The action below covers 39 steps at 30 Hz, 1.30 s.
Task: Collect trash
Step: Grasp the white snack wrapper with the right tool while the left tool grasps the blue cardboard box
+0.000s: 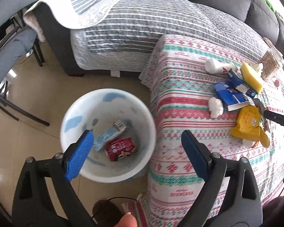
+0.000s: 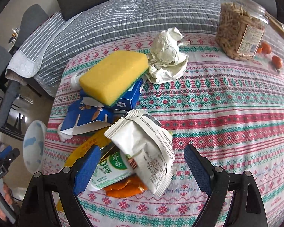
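Now I am between pickups: the table under its red-and-green patterned cloth (image 2: pixel 227 113) carries most of the trash, while the white plastic bin (image 1: pixel 75 113) on the floor just beside it holds a pale blue carton (image 1: pixel 109 135) and a red packet (image 1: pixel 121 148). My left gripper (image 1: pixel 138 145) hangs over the bin, tilted down, jaws wide apart and holding nothing. My right gripper (image 2: pixel 142 162) hovers low over the table, jaws spread wide and empty, straddling the white printed wrapper (image 2: pixel 147 147) atop a green-labelled pouch (image 2: pixel 111 172). Next, I judge, the right closes on that wrapper; it looks thin, so I should pinch it alone.
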Each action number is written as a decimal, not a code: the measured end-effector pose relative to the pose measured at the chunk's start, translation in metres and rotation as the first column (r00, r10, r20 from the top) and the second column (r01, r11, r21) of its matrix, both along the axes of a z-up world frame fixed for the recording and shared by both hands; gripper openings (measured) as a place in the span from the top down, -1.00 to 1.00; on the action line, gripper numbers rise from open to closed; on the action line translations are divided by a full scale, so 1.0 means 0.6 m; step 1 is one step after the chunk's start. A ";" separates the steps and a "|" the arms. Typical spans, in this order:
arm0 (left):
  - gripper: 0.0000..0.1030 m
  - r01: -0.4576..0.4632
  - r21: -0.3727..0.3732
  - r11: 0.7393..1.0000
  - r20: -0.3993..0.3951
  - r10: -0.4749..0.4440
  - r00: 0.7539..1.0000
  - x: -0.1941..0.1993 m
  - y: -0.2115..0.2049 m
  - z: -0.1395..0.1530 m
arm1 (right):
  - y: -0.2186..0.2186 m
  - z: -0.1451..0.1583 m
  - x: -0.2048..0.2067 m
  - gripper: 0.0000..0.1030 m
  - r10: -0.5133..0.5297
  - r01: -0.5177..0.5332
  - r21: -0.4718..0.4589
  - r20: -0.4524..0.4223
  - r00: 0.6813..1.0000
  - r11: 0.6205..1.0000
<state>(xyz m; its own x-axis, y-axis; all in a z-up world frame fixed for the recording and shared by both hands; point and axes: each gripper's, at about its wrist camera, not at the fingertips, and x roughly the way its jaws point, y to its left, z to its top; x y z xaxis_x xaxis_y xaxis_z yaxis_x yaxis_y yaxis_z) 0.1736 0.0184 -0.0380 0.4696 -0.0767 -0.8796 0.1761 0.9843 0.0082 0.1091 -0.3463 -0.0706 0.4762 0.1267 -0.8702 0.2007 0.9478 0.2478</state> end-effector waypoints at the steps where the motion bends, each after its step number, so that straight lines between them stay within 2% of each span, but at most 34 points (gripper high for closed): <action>1: -0.81 0.011 0.000 1.000 0.001 -0.011 1.000 0.002 -0.008 -0.001 | -0.006 -0.005 0.002 -0.73 -0.002 0.002 0.017 0.001 1.000 1.000; 4: -0.82 0.058 0.003 0.998 0.008 -0.058 0.998 0.006 -0.040 -0.003 | -0.016 -0.014 0.004 -0.63 -0.006 0.006 0.048 0.002 1.000 0.999; 5: -0.81 0.069 0.003 0.998 0.009 -0.069 0.998 0.008 -0.049 -0.004 | -0.022 -0.018 0.003 -0.53 -0.015 0.015 0.059 0.003 1.000 0.998; 6: -0.81 0.088 0.000 0.996 0.012 -0.088 0.996 0.011 -0.063 -0.004 | -0.028 -0.021 0.004 -0.33 -0.021 0.021 0.069 0.004 1.000 0.997; 9: -0.81 0.136 -0.017 0.991 0.016 -0.136 0.991 0.017 -0.100 -0.006 | -0.048 -0.033 0.005 -0.03 -0.053 0.052 0.118 -0.001 0.999 0.992; 14: -0.81 0.194 -0.044 0.980 0.023 -0.194 0.981 0.033 -0.158 -0.013 | -0.079 -0.035 -0.011 0.24 -0.101 0.101 0.139 -0.010 0.995 0.985; 17: -0.81 0.232 -0.053 0.971 0.031 -0.230 0.973 0.037 -0.193 -0.020 | -0.092 -0.024 -0.022 0.30 -0.120 0.119 0.137 0.005 0.993 0.983; 22: -0.81 0.304 -0.008 0.953 0.051 -0.303 0.952 0.036 -0.249 -0.038 | -0.114 -0.011 -0.041 0.35 -0.164 0.160 0.147 0.015 0.986 0.976; 25: -0.66 0.339 0.019 0.940 0.043 -0.340 0.939 0.033 -0.270 -0.049 | -0.117 -0.007 -0.047 0.35 -0.173 0.168 0.150 0.017 0.985 0.974; 27: -0.50 0.353 0.034 0.935 0.038 -0.354 0.934 0.033 -0.279 -0.055 | -0.119 -0.003 -0.053 0.35 -0.172 0.167 0.150 0.019 0.985 0.975; 31: -0.24 0.363 0.010 0.932 0.040 -0.363 0.931 0.039 -0.285 -0.058 | -0.118 0.007 -0.063 0.35 -0.165 0.159 0.146 0.028 0.986 0.976; 33: 0.05 0.369 0.009 0.929 0.048 -0.369 0.928 0.040 -0.287 -0.060 | -0.117 0.011 -0.068 0.35 -0.165 0.159 0.141 0.032 0.986 0.977; 39: 0.41 0.326 0.006 0.945 0.054 -0.326 0.944 0.053 -0.284 -0.064 | -0.117 0.016 -0.076 0.35 -0.172 0.166 0.134 0.039 0.984 0.977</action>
<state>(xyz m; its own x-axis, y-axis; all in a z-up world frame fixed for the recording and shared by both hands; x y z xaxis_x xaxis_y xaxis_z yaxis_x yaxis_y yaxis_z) 0.2053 -0.1522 -0.0762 0.4651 -0.2363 -0.8531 0.4866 0.8733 0.0234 0.0632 -0.4166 -0.0610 0.5426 0.1512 -0.8262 0.3396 0.8602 0.3804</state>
